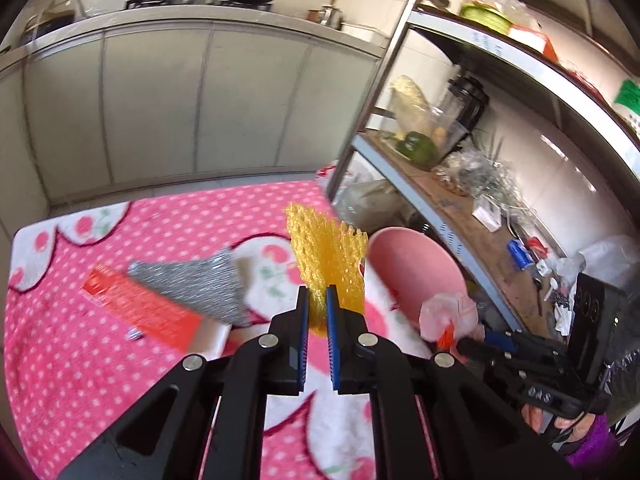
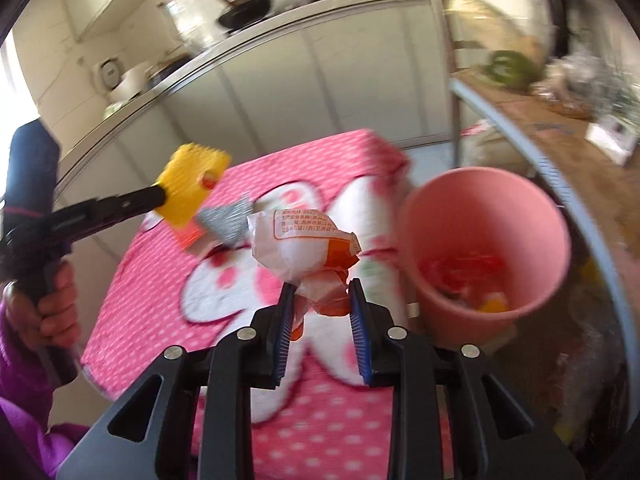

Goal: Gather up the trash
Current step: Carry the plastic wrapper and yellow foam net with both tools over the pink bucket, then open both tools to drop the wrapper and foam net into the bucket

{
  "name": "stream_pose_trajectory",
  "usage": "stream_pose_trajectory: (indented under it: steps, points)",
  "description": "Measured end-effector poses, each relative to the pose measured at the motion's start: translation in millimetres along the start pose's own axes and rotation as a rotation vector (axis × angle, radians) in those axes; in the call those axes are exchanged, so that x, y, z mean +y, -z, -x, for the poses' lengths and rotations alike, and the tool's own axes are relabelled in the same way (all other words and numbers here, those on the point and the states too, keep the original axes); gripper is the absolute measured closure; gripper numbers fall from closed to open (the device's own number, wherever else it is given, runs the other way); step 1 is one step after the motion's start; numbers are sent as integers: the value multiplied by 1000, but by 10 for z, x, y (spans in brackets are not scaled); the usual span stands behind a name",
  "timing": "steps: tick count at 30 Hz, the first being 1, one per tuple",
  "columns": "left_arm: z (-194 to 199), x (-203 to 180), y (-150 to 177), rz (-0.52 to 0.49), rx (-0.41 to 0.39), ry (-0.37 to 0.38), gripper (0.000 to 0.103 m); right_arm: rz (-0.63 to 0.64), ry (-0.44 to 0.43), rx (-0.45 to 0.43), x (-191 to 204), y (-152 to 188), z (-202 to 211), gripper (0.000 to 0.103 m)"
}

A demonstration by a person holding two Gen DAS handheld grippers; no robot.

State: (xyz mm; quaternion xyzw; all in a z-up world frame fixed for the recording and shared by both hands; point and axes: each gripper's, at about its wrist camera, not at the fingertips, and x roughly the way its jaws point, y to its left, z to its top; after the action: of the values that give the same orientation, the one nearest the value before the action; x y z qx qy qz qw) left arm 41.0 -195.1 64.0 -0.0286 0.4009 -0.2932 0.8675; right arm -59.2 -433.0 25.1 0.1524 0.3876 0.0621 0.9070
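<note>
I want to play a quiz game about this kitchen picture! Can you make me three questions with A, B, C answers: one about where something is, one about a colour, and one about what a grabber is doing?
1. Where is the silver wrapper?
A. lying on the pink blanket
B. inside the bucket
C. on the shelf

2. What colour is the bucket?
A. blue
B. pink
C. green

3. What is the left gripper doing?
A. hanging open with nothing in it
B. resting on the stove
C. pinching the yellow foam net

Answers:
1. A, it lies flat on the blanket, partly over a red packet.
2. B, its wall is pink all round.
3. C, the net stands up between its two fingers, while the right gripper pinches a crumpled white and orange wrapper.
</note>
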Motion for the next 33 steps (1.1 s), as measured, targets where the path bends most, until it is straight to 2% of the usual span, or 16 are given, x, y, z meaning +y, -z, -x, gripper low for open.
stream_pose_trajectory:
  steps: [3, 7, 15, 24, 29, 30, 32, 33]
  points:
    - [-200, -306, -74, -38, 19, 44, 95, -75, 94, -37, -366, -49, 76, 75]
    - [-558, -714, -101, -100, 69, 82, 95, -155, 174, -55, -768, -95, 43, 75]
    - [-1295, -1224, -65, -167, 177, 90, 95, -215, 232, -16, -1103, -150, -272, 75]
    - [-1822, -1272, -8, -144, 256, 64, 95, -241, 289, 25, -1313, -162, -561, 75]
    - [-1942, -1266, 49, -141, 279, 58, 95, -258, 308, 43, -1377, -152, -642, 72]
    - [-1954, -1265, 56, -137, 281, 62, 93, -258, 311, 49, -1381, -150, -657, 70]
    - [-1964, -1276, 47, -138, 273, 51, 82, -255, 307, 50, -1389, -150, -673, 67]
    - [-1954, -1275, 41, -141, 264, 41, 72, -253, 310, 52, -1388, -152, -678, 66]
